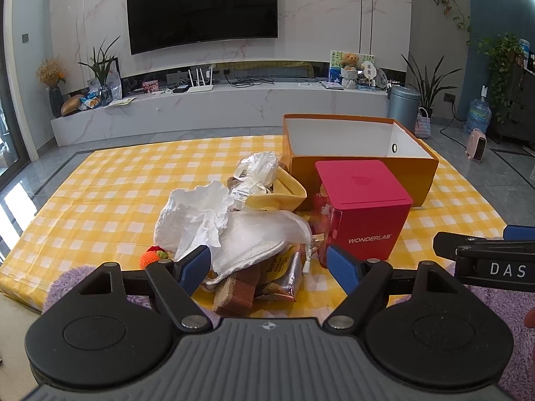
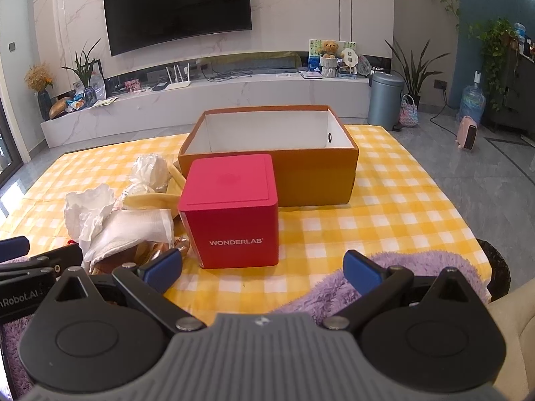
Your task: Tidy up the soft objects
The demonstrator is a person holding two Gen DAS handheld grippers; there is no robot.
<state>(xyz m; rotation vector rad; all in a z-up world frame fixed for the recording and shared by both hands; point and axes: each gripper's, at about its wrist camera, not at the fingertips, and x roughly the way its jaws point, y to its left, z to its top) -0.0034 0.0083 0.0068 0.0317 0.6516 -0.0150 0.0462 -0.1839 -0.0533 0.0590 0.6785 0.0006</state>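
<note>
Pile dead ahead of the left gripper

Pile of soft things lies on the yellow checked table, near its front edge and just beyond the left gripper, whose jaws stand wide and empty. The white cloth on top runs left to right across the jaws. The right gripper, also wide and empty, faces the red box; the pile is off to its left. The orange box waits open behind, so the left gripper is likely the nearer one.

A heap of soft things lies on the yellow checked cloth: crumpled white cloth, a white mesh pad, a yellow fabric piece and a bagged white item, left of the open, empty orange box.
</note>
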